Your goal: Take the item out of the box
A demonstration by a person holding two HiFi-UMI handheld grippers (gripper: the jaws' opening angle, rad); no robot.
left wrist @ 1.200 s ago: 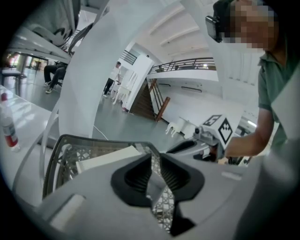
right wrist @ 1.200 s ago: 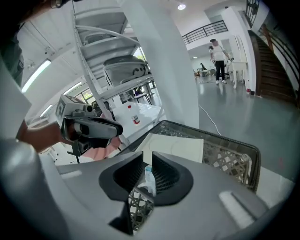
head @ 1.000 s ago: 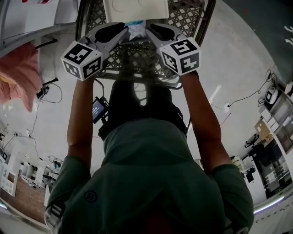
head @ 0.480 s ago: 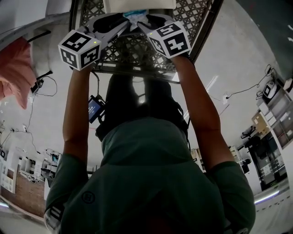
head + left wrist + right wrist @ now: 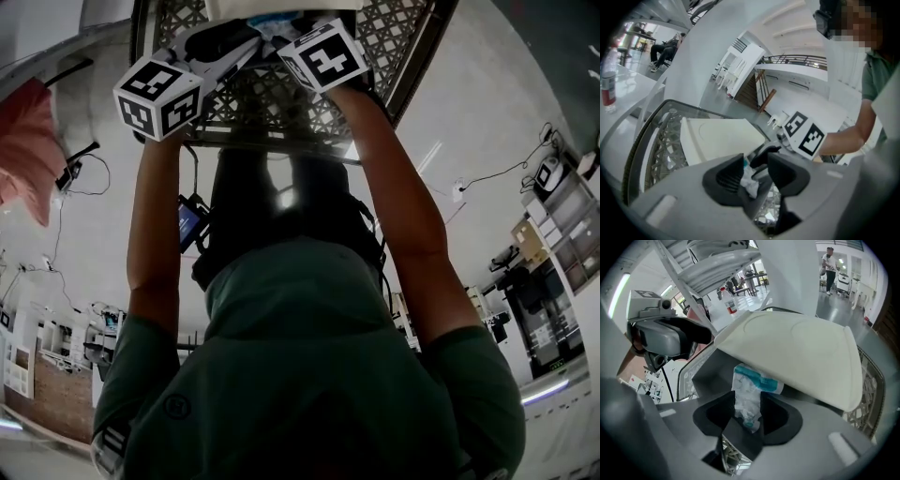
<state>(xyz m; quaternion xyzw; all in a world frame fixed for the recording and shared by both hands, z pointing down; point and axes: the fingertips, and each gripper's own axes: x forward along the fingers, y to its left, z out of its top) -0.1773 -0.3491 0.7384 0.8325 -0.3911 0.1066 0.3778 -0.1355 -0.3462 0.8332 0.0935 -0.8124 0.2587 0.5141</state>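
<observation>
A lattice surface is seen beneath the left tool; a red-labelled bottle is set well to its left.

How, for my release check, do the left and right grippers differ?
The packet sits centred between the jaws of the right gripper; in the left gripper it sits off to one side. The right gripper reaches nearer the box than the left gripper. Both grippers' jaws stand apart, having just been opening.

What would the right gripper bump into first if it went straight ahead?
Probably the white-and-teal packet, which sits between the just-opening jaws of the right gripper; the white box lies beyond.
</observation>
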